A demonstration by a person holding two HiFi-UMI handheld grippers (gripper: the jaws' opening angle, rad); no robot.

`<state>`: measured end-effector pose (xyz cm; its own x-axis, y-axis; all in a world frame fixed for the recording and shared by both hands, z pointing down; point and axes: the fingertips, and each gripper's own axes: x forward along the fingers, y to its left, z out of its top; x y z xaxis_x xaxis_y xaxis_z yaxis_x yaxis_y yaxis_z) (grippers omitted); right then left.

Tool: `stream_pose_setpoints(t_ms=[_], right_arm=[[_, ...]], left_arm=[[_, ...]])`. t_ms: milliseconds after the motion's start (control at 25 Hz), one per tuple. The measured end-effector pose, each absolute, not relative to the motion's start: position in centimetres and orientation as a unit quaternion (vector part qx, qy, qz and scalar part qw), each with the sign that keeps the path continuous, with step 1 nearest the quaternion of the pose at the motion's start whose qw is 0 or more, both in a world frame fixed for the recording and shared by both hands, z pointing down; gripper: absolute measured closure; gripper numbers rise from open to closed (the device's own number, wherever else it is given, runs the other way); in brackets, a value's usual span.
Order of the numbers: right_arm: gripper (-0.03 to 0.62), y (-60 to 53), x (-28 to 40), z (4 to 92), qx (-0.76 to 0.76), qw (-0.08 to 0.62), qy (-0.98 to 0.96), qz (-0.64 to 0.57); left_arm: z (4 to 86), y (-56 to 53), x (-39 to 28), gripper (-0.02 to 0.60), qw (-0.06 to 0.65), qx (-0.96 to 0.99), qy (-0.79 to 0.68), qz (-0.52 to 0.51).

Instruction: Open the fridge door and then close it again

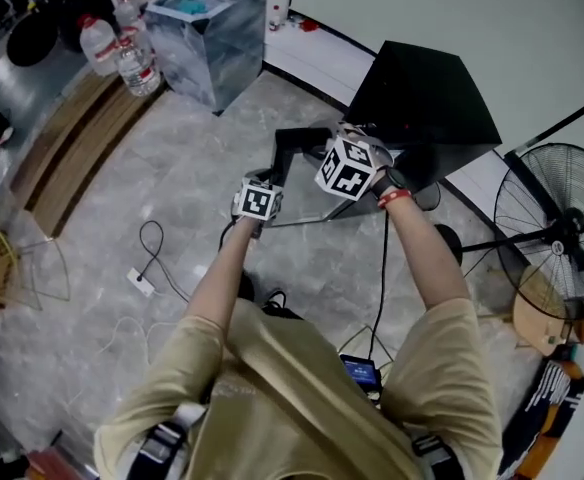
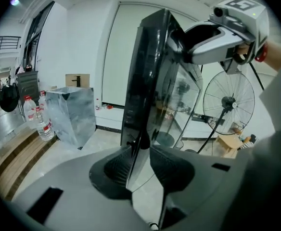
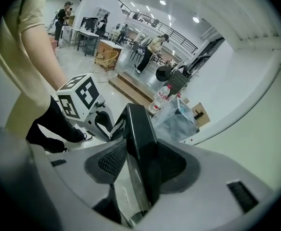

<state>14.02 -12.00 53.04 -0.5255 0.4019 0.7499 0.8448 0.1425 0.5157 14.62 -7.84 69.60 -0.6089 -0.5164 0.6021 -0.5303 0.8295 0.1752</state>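
Low in the left gripper view, the left gripper [image 2: 139, 153] has its jaws part-way in, pads against the thin upright edge of the fridge door [image 2: 145, 71]. The right gripper [image 3: 141, 153] stands wider, clamped on the door's thicker black top edge. In the head view the door is swung out from the black fridge [image 1: 427, 93] at upper centre-right. Pale floor [image 1: 172, 198] lies open to the left, crossed by a cable [image 1: 157, 248]. A fan [image 1: 557, 228] crowds the right edge, and a wrapped bin [image 1: 207, 38] stands at upper left.
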Motion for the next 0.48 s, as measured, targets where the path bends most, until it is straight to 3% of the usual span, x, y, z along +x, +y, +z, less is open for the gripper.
stream_pose_setpoints(t_ms=[480], right_arm=[[0.379,-12.2,11.0,53.2,-0.426,0.261,-0.729,-0.468]], left_arm=[[69.8,-8.2,11.6,0.451,0.341,0.297,-0.892,0.015]])
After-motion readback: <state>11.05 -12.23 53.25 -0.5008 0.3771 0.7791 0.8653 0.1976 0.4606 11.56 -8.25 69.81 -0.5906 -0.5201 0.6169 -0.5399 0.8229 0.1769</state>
